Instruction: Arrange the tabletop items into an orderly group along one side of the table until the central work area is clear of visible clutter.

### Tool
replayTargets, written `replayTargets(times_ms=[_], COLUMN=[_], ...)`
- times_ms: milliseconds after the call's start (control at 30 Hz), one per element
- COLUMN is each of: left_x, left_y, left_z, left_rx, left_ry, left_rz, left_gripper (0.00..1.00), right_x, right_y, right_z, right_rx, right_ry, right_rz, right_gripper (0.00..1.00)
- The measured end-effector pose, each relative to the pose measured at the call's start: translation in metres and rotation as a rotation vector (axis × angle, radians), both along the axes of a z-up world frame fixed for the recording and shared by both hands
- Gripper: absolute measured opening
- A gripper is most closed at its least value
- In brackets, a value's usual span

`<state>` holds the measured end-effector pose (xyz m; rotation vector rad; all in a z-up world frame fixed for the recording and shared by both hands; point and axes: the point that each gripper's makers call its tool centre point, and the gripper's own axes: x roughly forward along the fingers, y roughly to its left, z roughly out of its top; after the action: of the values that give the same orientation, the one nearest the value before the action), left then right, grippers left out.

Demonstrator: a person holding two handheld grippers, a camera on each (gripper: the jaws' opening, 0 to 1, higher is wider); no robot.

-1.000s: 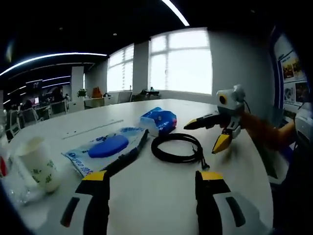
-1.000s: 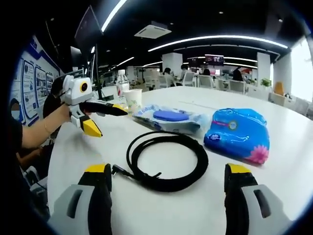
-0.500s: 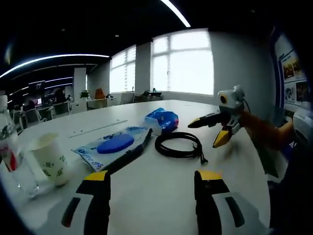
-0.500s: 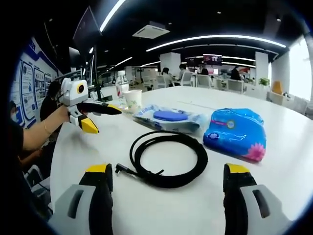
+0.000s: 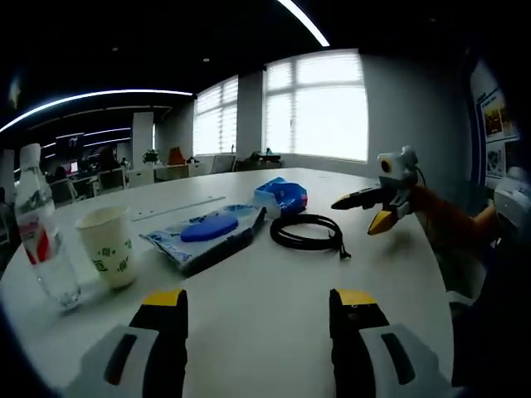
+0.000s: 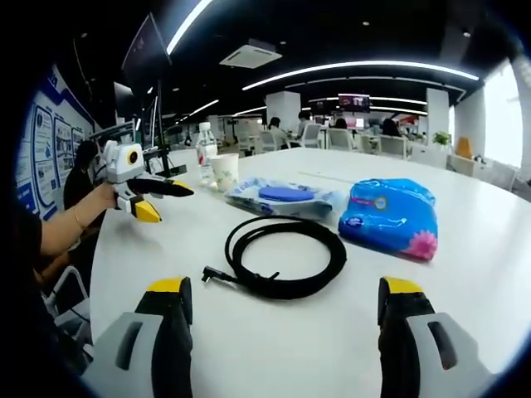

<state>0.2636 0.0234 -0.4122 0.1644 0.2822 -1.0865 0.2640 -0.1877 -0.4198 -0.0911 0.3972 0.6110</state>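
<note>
In the left gripper view, a clear plastic water bottle (image 5: 43,228) with a red label stands upright near the left edge of the white table (image 5: 249,307). Just beside it, to the right, stands a paper cup (image 5: 108,246) with a green print. Further right, toward the middle of the table, lies a flat pack of wet wipes (image 5: 206,235) with a blue oval on top. Behind its far end rests a blue tissue pack (image 5: 283,196), close to or touching it. To the right of both lies a coiled black cable (image 5: 307,233), its plug end pointing toward the table's right edge. The left gripper (image 5: 259,311) hovers over bare table at the near edge, its yellow-tipped jaws spread wide with nothing between them. At the right edge of the table the right gripper (image 5: 375,211) is held in a person's hand (image 5: 431,207), jaws parted and empty.

In the right gripper view, the left gripper (image 6: 162,201) hangs near the left edge of the table (image 6: 465,274). Then come the bottle (image 6: 205,153) and cup (image 6: 223,172) at the far side, the wet wipes (image 6: 282,198), the cable (image 6: 282,255) in the middle and the tissue pack (image 6: 387,217) on the right. The right gripper (image 6: 284,294) has its jaws released, wide apart, just short of the cable.
</note>
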Motion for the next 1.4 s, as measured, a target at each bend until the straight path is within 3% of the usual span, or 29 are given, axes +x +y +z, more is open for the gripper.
replayTargets(times_ms=[433, 833, 1167, 1400], left_x=[-0.016, -0.027, -0.035, -0.039], left_y=[0.013, 0.026, 0.041, 0.047], left_z=[-0.009, -0.006, 0.001, -0.003], left_rx=[-0.004, -0.003, -0.065, -0.040], left_ry=[0.013, 0.010, 0.020, 0.015], left_rz=[0.020, 0.036, 0.059, 0.068], left_gripper=[0.68, 0.68, 0.67, 0.67], right_x=[-0.031, -0.039, -0.053, -0.060], right_y=[-0.009, -0.016, -0.016, -0.020], right_z=[0.005, 0.003, 0.003, 0.002], right_rx=[0.022, 0.030, 0.024, 0.019], right_ry=[-0.029, -0.021, -0.019, -0.018], right_rz=[-0.020, -0.041, -0.038, -0.047], right_gripper=[0.89, 0.88, 0.88, 0.87])
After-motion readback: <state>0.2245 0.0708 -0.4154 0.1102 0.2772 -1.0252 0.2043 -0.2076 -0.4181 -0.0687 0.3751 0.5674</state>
